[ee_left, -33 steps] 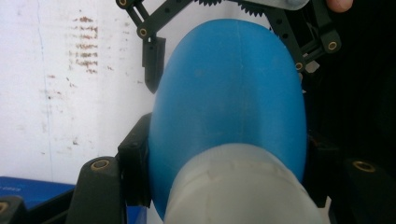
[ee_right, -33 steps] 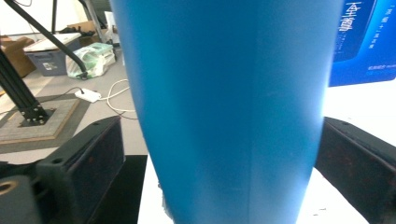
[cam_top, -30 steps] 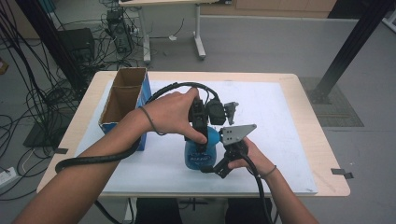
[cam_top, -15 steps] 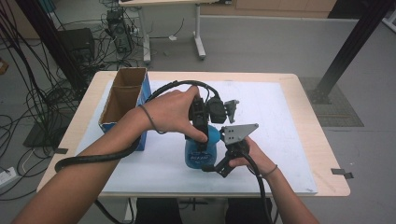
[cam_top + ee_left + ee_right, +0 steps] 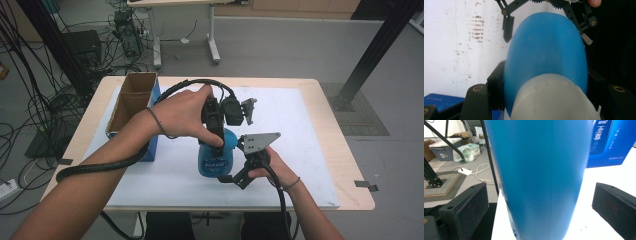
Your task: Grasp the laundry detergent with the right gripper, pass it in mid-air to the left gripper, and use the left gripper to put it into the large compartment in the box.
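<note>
Two claws on one blue bottle: left claw clamps the neck; right claw straddles the body, jaws apart. Close squarely before lifting.

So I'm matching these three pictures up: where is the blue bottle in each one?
High view: the bottle stands at table centre, between the two grippers.
Left gripper view: seen from above, its blue shoulder and pale top take up the middle.
Right gripper view: its blue side rises up the centre, between the pads.
Shared landmark: the blue box, left of the bottle in the high view, bottom left and top right in the gripper views.
</note>
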A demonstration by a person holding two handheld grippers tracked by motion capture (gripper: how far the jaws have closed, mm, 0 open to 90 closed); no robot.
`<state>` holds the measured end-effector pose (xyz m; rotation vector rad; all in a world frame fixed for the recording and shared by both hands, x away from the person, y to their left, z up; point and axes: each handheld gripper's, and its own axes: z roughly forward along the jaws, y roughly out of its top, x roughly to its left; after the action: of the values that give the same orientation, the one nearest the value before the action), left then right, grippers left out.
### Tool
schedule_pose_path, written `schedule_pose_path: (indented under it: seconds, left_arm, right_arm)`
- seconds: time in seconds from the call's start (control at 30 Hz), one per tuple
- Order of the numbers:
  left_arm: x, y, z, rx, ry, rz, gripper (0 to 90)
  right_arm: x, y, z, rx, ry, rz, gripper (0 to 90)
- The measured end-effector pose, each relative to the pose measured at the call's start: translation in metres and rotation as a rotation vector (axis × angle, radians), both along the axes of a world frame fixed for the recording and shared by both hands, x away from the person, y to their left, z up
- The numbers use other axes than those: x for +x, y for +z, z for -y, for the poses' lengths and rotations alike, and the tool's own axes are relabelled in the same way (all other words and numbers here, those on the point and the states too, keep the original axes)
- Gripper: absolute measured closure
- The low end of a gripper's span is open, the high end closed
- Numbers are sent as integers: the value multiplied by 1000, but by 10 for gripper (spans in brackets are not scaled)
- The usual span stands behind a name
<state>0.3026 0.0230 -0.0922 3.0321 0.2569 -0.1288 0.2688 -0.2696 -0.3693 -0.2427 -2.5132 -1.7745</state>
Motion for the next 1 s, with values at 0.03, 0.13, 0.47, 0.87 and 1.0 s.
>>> schedule_pose_path:
  seconds: [0.03,0.13,0.47,0.87,1.0]
  left_arm:
    - [0,1,-1,-2,0,1,373]
    - [0,3,-3,-12,12,1,373]
    - [3,8,-4,-4,78,17,374]
    - [7,11,-11,-6,233,61,374]
    - [10,13,-12,-4,279,64,374]
  right_arm:
    - [0,0,2,-2,-4,-2,6]
    - [-2,-1,6,-4,-20,-5,6]
    - [-8,-6,23,-11,-67,-19,6]
    - [-12,-8,37,-16,-116,-15,7]
    - [-13,-8,39,-22,-129,-16,6]
